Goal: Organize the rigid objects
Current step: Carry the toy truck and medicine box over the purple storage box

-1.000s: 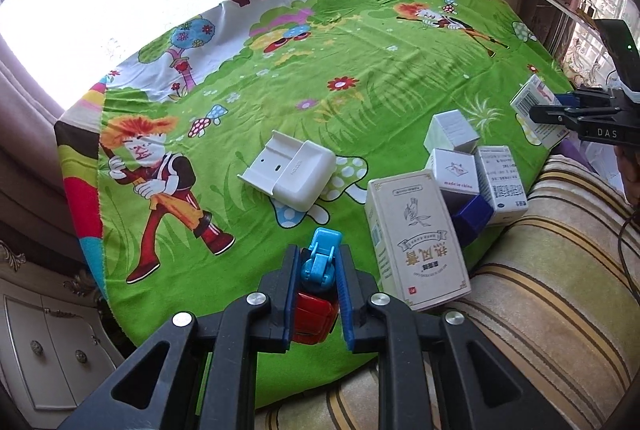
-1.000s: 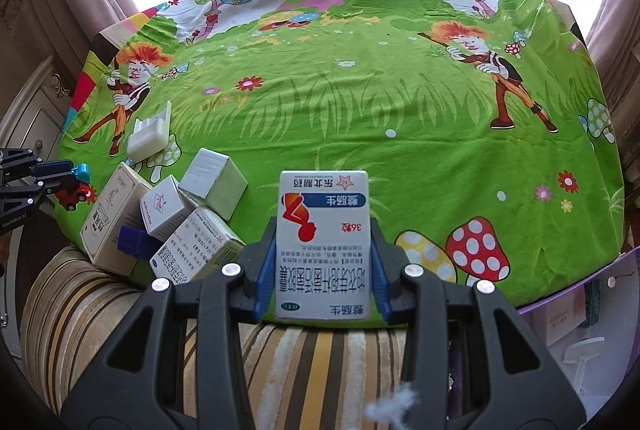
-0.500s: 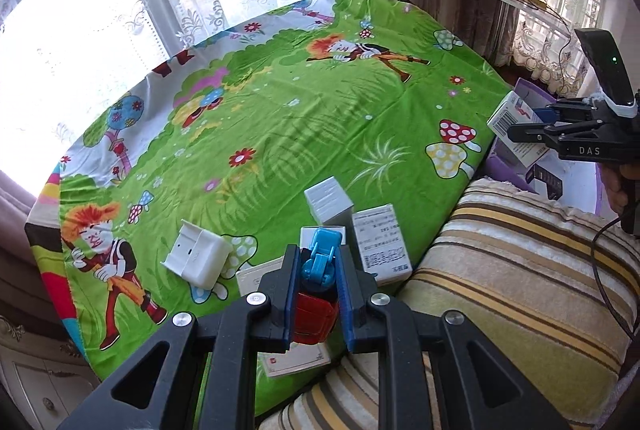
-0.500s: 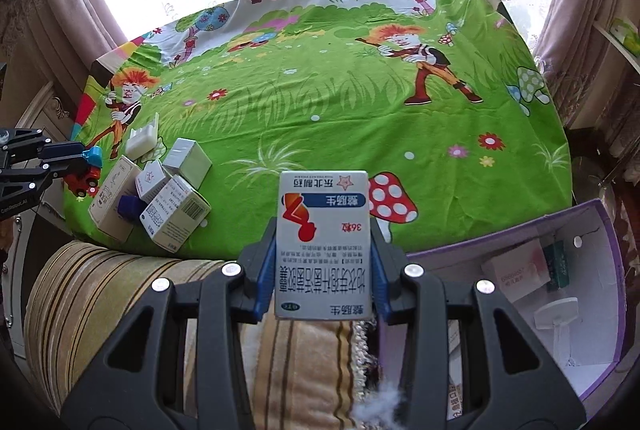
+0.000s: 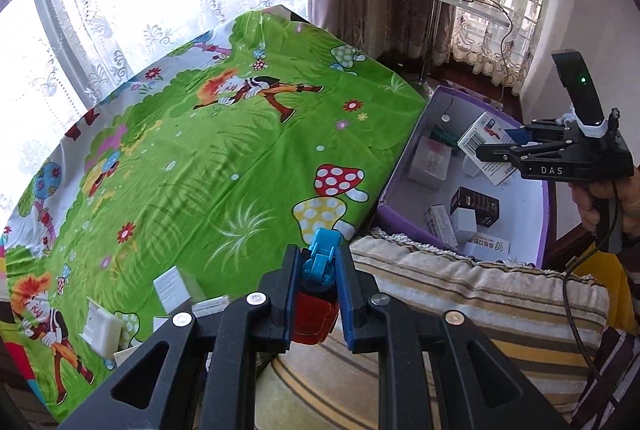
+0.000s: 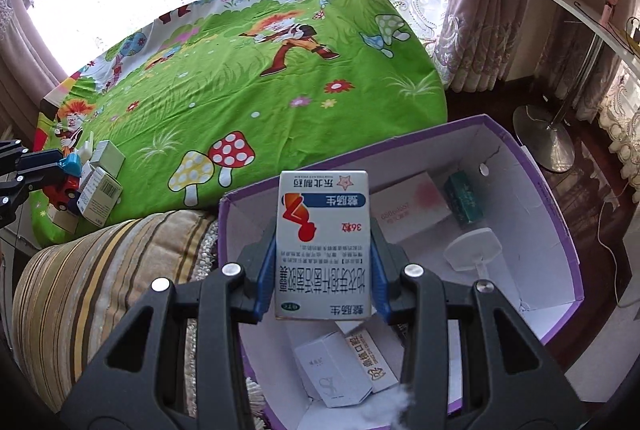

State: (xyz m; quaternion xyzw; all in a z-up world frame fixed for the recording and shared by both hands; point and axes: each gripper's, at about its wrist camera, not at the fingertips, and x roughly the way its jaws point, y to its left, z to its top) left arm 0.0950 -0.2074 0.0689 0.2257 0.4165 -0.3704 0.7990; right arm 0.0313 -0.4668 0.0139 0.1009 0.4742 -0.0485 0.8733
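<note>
My left gripper (image 5: 318, 270) is shut on a red and blue toy vehicle (image 5: 318, 294) and holds it above the striped cushion, near the table's front edge. My right gripper (image 6: 322, 246) is shut on a white medicine box (image 6: 323, 246) with a red and blue print, held above the purple-rimmed box (image 6: 560, 214). In the left wrist view the right gripper (image 5: 496, 146) with the medicine box (image 5: 480, 138) hangs over the purple-rimmed box (image 5: 404, 226). In the right wrist view the left gripper (image 6: 60, 166) holds the toy (image 6: 68, 178) at the far left.
The purple-rimmed box holds several small cartons (image 6: 332, 374) and a white plastic piece (image 6: 474, 248). Several white cartons (image 6: 100, 190) and a white plastic holder (image 5: 100, 328) lie on the green cartoon tablecloth (image 5: 200, 150). A striped cushion (image 5: 460, 306) lies between table and box.
Both grippers have swung to the right, away from the cartons on the table. The right gripper with the medicine box has come over the purple-rimmed box. Both grips are unchanged.
</note>
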